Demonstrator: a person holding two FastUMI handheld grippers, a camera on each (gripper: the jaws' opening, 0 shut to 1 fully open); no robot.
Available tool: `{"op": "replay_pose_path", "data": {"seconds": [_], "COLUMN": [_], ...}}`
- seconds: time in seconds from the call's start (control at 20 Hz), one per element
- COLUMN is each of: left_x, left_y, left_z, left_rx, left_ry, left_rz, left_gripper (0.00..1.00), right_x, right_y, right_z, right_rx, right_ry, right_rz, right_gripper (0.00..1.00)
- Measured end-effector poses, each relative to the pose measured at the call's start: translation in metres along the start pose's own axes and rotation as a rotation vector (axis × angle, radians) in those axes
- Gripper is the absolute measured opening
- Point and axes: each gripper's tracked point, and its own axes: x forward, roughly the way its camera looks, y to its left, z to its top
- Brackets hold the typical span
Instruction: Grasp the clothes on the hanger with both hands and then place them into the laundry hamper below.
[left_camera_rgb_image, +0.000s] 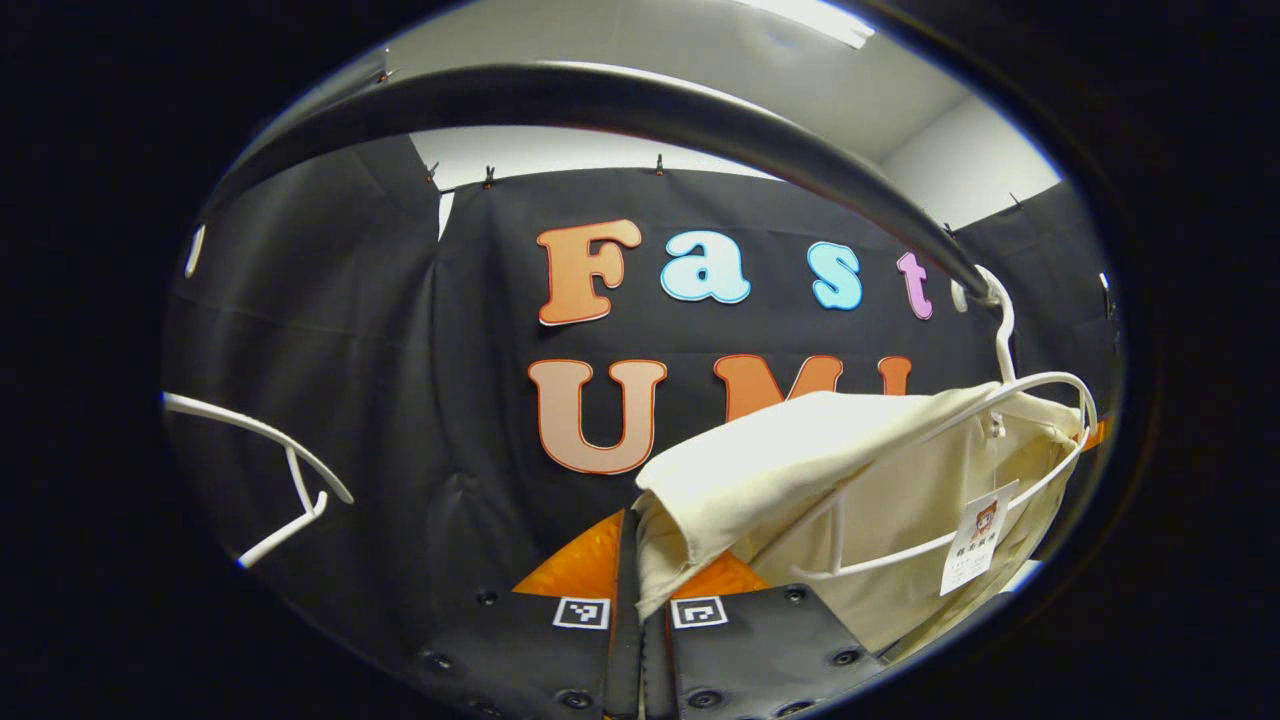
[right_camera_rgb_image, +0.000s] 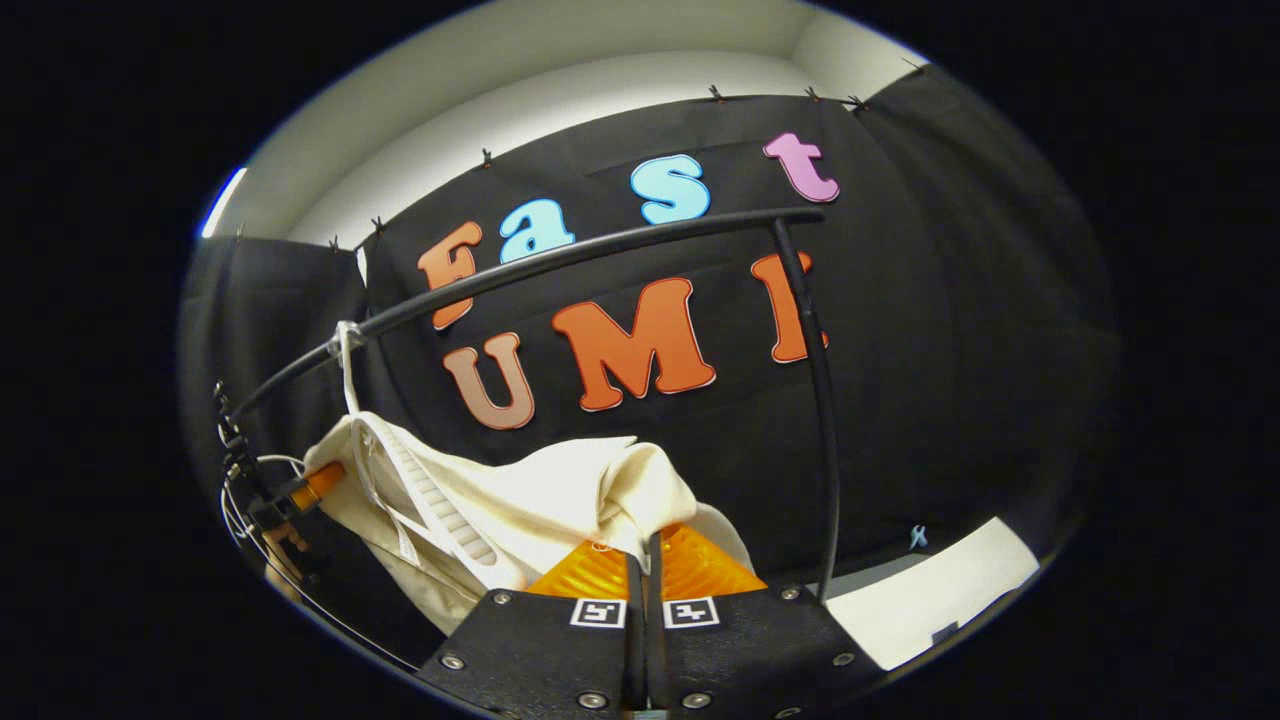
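Observation:
A cream garment (left_camera_rgb_image: 800, 440) hangs over a white hanger (left_camera_rgb_image: 1040, 385) hooked on the black rail (left_camera_rgb_image: 600, 95). My left gripper (left_camera_rgb_image: 637, 545) is shut on the garment's near edge, and cloth runs down between its fingers. A paper tag (left_camera_rgb_image: 980, 535) dangles from the garment. In the right gripper view the same garment (right_camera_rgb_image: 540, 495) drapes from the hanger (right_camera_rgb_image: 350, 370) at the left. My right gripper (right_camera_rgb_image: 645, 545) is shut on a fold of its other end. Part of the left gripper (right_camera_rgb_image: 305, 495), with cables, shows past the garment at the far left.
An empty white hanger (left_camera_rgb_image: 295, 470) hangs at the left in the left gripper view. The rail (right_camera_rgb_image: 600, 250) ends at an upright black post (right_camera_rgb_image: 822, 400) just right of my right gripper. A pale strip of floor (right_camera_rgb_image: 950, 590) lies low on the right.

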Motion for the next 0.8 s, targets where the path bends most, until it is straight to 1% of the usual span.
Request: {"op": "replay_pose_path", "data": {"seconds": [0.1, 0.25, 0.35, 0.4, 0.55, 0.7, 0.8], "left_x": [0.003, -0.004, -0.01, -0.013, -0.02, -0.033, -0.046], "left_y": [0.007, 0.011, 0.015, 0.018, 0.023, 0.026, 0.029], "left_z": [-0.007, -0.025, -0.036, -0.044, -0.077, -0.108, -0.122], "left_rx": [-0.024, -0.062, -0.043, -0.035, -0.09, -0.067, -0.063], "left_ry": [0.019, 0.053, 0.068, 0.08, 0.159, 0.216, 0.236], "left_rz": [0.015, 0.026, 0.042, 0.054, 0.054, 0.079, 0.08], "left_gripper": [0.08, 0.08, 0.08, 0.08, 0.08, 0.08, 0.08], "right_x": [0.009, 0.019, 0.023, 0.025, 0.032, 0.036, 0.038], "right_y": [-0.002, -0.005, -0.007, -0.011, -0.018, -0.024, -0.025], "right_z": [-0.004, -0.017, -0.022, -0.027, -0.055, -0.088, -0.106], "right_rx": [0.036, 0.065, 0.092, 0.1, 0.117, 0.109, 0.132], "right_ry": [0.01, 0.044, 0.052, 0.063, 0.115, 0.158, 0.176], "right_rz": [0.024, 0.035, 0.045, 0.041, 0.025, -0.009, -0.031], "right_gripper": [0.0, 0.0, 0.0, 0.0, 0.0, 0.0, 0.0]}}
